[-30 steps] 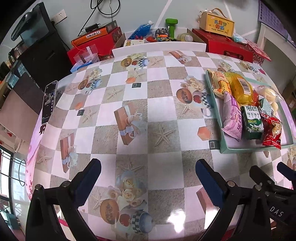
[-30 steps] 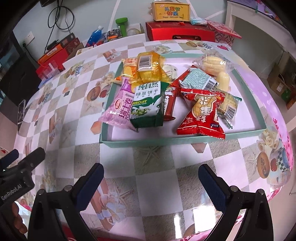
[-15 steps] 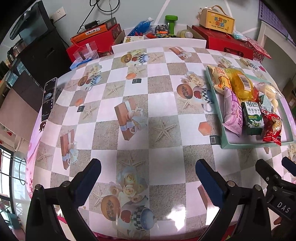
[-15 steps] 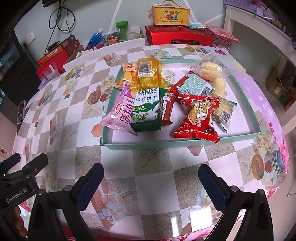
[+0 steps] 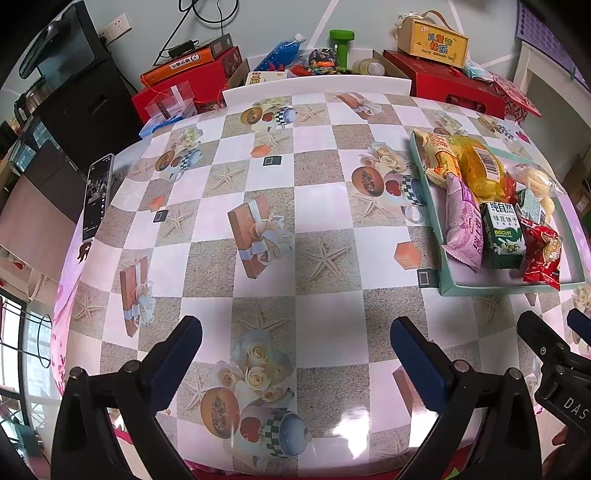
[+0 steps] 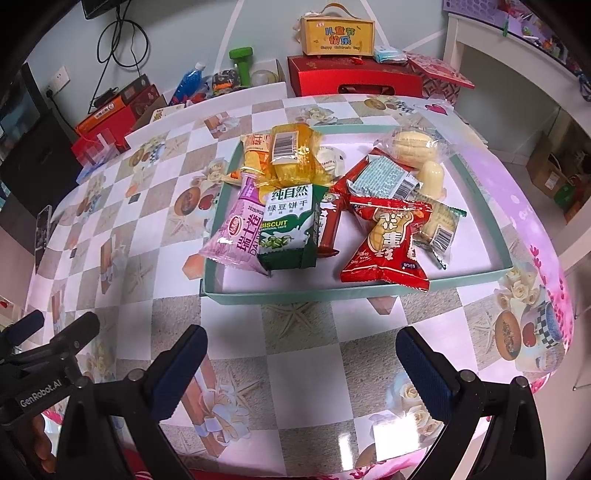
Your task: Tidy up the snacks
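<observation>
A shallow teal tray [image 6: 369, 290] [image 5: 480, 289] sits on the right half of the table with several snack packs piled in it. In the pile I see a purple pack [image 6: 240, 229] [image 5: 463, 225], a green biscuit pack [image 6: 290, 230] [image 5: 504, 236], a red pack [image 6: 388, 245] [image 5: 543, 254], a yellow pack [image 6: 293, 155] [image 5: 480, 170] and pale wrapped buns [image 6: 412, 147]. My right gripper [image 6: 301, 363] hovers open over the near table edge, short of the tray. Left of the tray, my left gripper [image 5: 295, 354] stands open over bare tablecloth, holding nothing.
A phone [image 5: 98, 195] lies at the table's left edge. Behind the table stand red boxes [image 5: 192, 85], a blue bottle [image 5: 280, 51], a green dumbbell [image 5: 341, 46] and a yellow gift box [image 6: 338, 33]. A white chair back [image 5: 314, 83] meets the far edge.
Both grippers have drawn back toward the near table edge, so the tray and snacks look smaller and farther. Both stay open; the snacks have not moved.
</observation>
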`<state>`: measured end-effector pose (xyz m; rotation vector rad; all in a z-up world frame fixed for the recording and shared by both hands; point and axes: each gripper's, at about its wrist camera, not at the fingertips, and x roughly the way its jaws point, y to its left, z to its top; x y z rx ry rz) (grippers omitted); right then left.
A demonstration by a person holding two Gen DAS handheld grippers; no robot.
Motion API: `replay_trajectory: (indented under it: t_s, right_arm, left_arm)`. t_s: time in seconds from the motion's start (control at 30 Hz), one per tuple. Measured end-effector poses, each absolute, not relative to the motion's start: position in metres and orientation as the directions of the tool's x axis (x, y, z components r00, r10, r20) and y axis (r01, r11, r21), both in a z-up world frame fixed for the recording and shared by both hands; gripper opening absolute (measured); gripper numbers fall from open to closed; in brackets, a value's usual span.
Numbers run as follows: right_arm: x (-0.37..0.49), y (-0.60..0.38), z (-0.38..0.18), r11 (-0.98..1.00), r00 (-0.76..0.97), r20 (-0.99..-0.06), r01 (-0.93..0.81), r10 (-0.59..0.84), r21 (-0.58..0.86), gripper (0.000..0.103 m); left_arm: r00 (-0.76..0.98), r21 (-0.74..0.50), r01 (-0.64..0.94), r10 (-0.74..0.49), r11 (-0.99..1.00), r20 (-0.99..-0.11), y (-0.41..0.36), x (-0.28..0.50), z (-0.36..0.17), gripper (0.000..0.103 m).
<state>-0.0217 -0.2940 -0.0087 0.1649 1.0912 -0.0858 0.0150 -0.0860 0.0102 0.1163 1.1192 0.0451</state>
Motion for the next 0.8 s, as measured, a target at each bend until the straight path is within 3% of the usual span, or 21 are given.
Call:
replay_trajectory:
  t_s: [0.8]
  right_arm:
    - [-0.0222, -0.2964, -0.0026, 0.984, 0.467, -0.884, 0.154, 0.005, 0.087, 0.103]
  left_arm:
    - [0.428, 0.107, 0.026, 0.085, 0.994, -0.900, -0.0870, 0.0149, 0.0096, 0.102]
